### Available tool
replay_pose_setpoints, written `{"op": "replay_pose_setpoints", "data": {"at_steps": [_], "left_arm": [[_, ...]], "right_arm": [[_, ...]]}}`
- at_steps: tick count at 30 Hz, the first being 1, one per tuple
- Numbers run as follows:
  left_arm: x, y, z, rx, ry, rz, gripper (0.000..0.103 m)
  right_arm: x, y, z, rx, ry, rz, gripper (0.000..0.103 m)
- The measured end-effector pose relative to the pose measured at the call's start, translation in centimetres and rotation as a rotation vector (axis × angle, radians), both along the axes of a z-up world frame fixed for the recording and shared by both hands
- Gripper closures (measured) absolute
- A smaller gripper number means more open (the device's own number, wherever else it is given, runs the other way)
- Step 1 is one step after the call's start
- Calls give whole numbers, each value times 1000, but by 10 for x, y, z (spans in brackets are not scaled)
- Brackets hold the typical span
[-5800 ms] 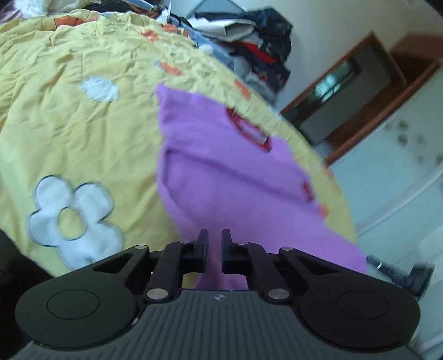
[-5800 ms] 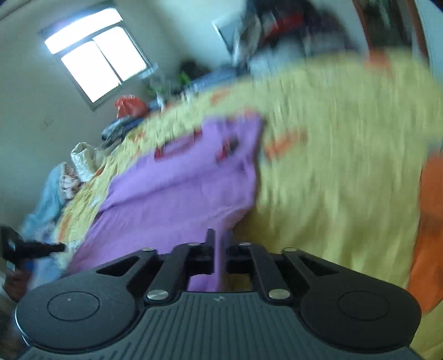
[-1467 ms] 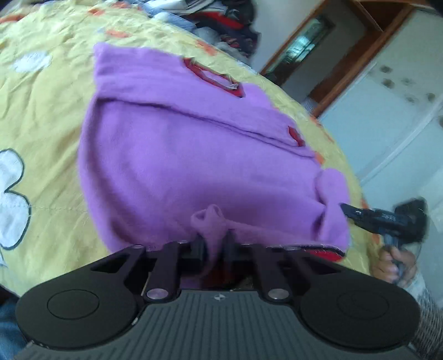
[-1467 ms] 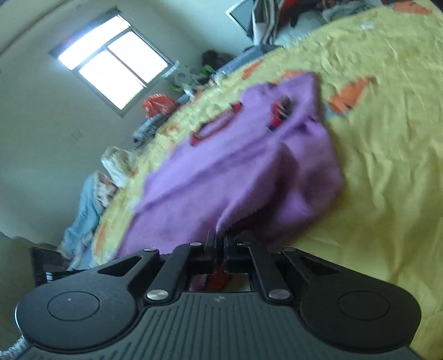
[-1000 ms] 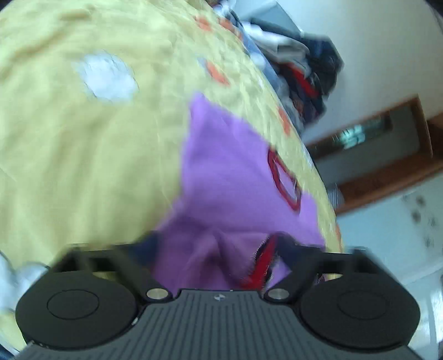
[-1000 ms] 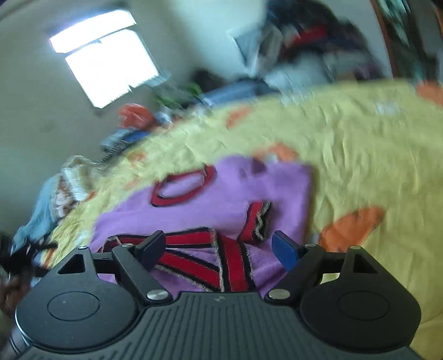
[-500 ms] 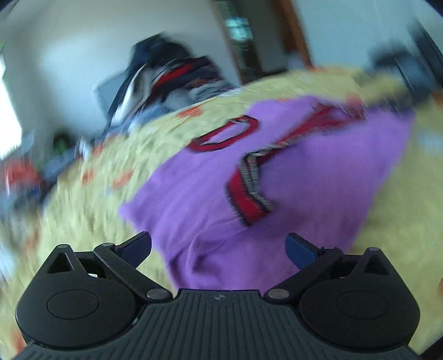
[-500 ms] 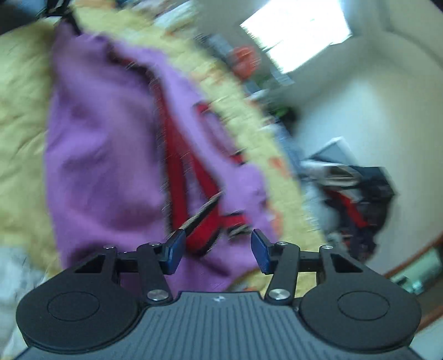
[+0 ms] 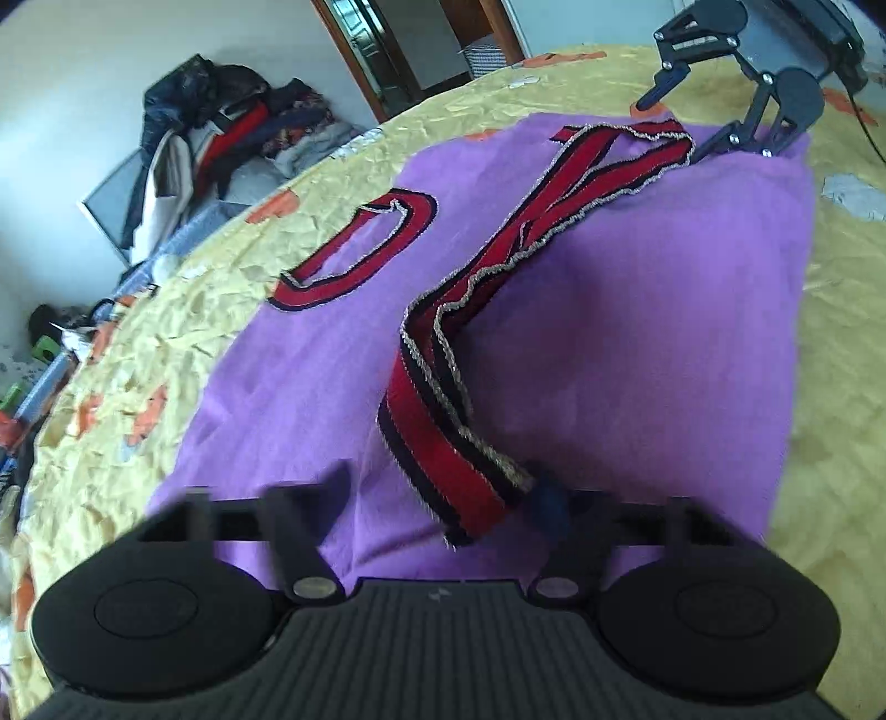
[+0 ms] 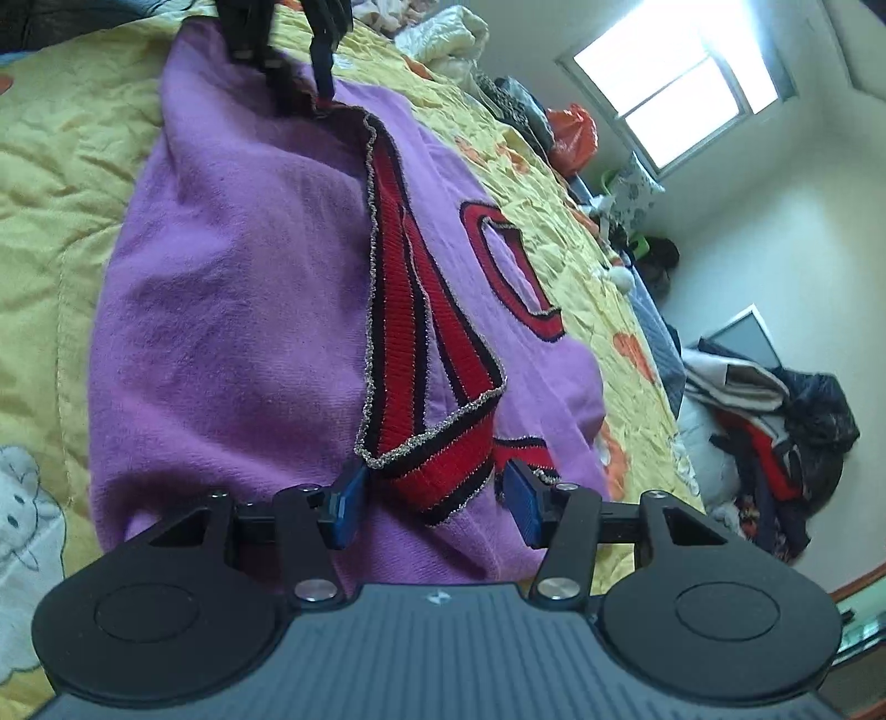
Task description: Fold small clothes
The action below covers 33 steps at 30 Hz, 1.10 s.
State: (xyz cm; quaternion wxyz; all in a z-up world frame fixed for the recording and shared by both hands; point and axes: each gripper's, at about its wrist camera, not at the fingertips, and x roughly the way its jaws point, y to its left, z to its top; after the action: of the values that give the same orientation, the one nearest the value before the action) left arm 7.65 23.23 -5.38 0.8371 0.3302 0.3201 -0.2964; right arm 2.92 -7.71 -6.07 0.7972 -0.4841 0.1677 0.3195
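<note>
A purple sweater (image 9: 609, 332) lies folded in half on the yellow bedspread (image 9: 194, 332), its red-and-black hem band (image 9: 459, 421) lying on top near the red collar (image 9: 354, 249). My left gripper (image 9: 443, 498) is open, its blurred fingers straddling one end of the band. My right gripper (image 10: 434, 507) is open too, with its blue pads either side of the band's (image 10: 404, 310) other end on the sweater (image 10: 249, 277). Each gripper shows in the other's view: the right gripper (image 9: 686, 122) far off, the left gripper (image 10: 304, 83) at the top.
A heap of dark clothes (image 9: 232, 127) is piled against the wall past the bed, seen also as a clothes pile (image 10: 775, 432). A doorway (image 9: 410, 50) and a bright window (image 10: 681, 83) lie beyond. An orange bag (image 10: 573, 133) sits by the bed's far side.
Both grippers were shut on the hem and carried it over toward the collar. They have let go, swung round, and now sit open at the two ends of the band.
</note>
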Motion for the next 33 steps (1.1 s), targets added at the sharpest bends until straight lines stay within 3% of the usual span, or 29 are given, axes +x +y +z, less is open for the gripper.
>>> {"op": "replay_pose_setpoints", "data": {"at_steps": [2, 8, 11, 13, 16, 19, 22, 30, 33], "left_arm": [[1, 1, 0, 20, -9, -16, 83], [13, 8, 4, -37, 21, 0, 85], [22, 14, 5, -106, 37, 34, 88], [29, 19, 4, -155, 61, 66, 89], [33, 31, 8, -269, 87, 135, 90], [29, 48, 15, -414, 109, 219, 91], [13, 64, 28, -532, 85, 283, 91], [-70, 85, 83, -710, 15, 263, 92], [-116, 89, 105, -775, 7, 222, 92]], "right_arm": [[-5, 0, -1, -29, -29, 24, 50], [-2, 8, -4, -122, -68, 85, 52], [5, 14, -9, -167, -92, 51, 95], [6, 14, -14, -186, -113, 55, 97], [2, 11, -10, -96, -145, 25, 98], [8, 2, 16, 199, -56, -108, 99], [-3, -6, 36, 344, -55, -159, 99], [-81, -32, 92, 628, -84, -151, 99], [-131, -38, 103, 668, -90, -119, 99]]}}
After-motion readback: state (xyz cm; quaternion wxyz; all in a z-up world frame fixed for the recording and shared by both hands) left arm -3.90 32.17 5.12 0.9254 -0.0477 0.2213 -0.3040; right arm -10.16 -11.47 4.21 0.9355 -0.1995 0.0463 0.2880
